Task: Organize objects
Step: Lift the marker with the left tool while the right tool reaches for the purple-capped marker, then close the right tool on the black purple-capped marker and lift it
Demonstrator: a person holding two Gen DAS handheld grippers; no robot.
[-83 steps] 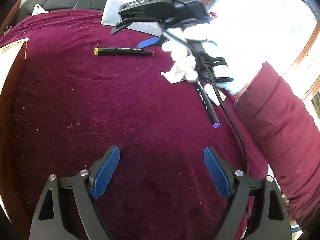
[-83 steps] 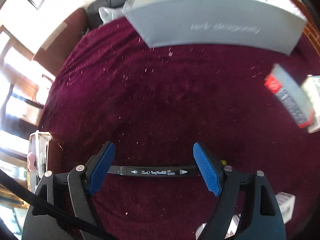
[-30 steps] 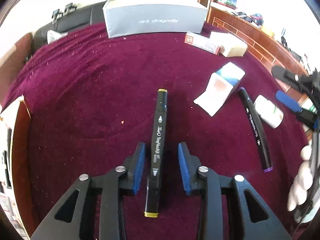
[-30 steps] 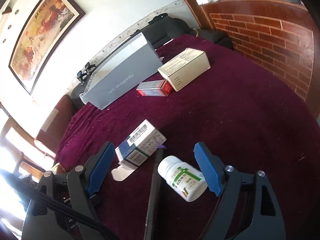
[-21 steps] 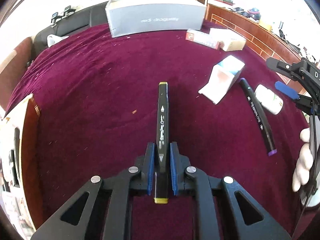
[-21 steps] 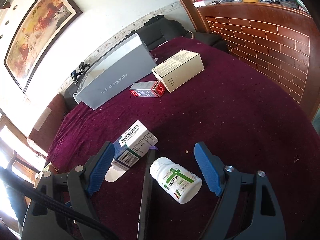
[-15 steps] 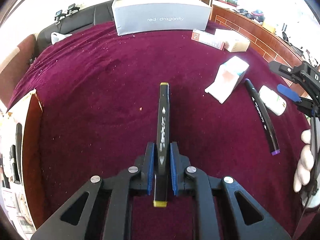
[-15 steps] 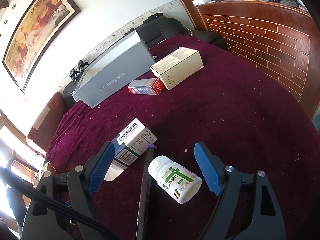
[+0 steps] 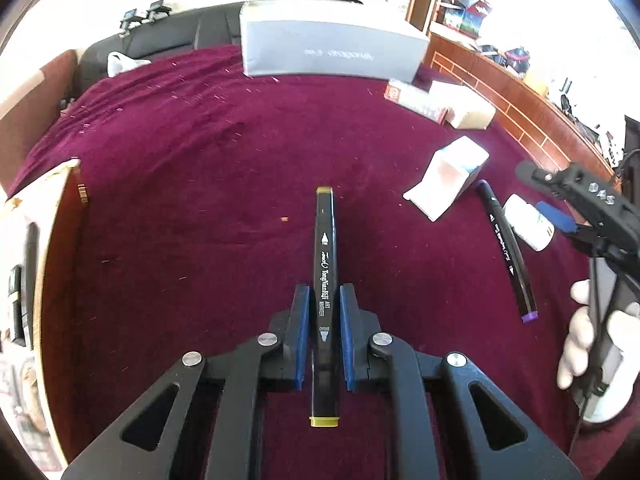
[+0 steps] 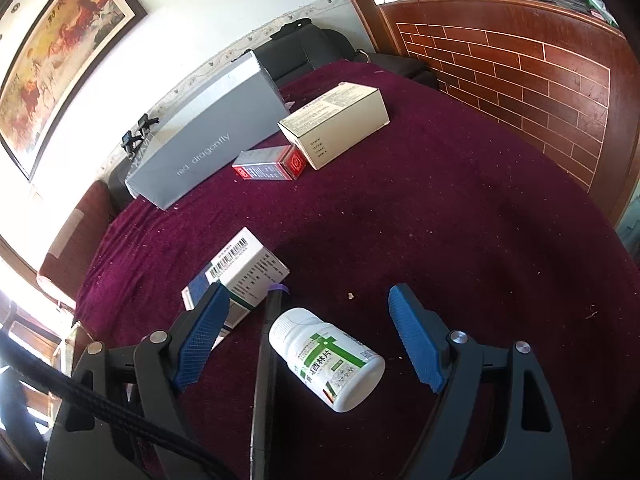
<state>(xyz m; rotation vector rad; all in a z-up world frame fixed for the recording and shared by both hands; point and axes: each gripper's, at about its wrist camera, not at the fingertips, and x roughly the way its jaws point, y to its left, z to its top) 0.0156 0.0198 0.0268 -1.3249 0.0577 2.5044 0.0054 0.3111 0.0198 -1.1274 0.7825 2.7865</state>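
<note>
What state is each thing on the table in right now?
Left tongs: shut on the yellow-capped marker.
Right tongs: open, holding nothing.
Pill bottle: lying on its side between the open right tongs.
Purple-capped marker: lying flat beside the bottle.
Barcode box: lying down, end flap open.
Red box: closed, lying flat.

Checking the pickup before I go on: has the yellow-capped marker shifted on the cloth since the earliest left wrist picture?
Yes. The yellow-capped marker lay crosswise near the grey box; now it points at that box, clamped in the left gripper.
</note>
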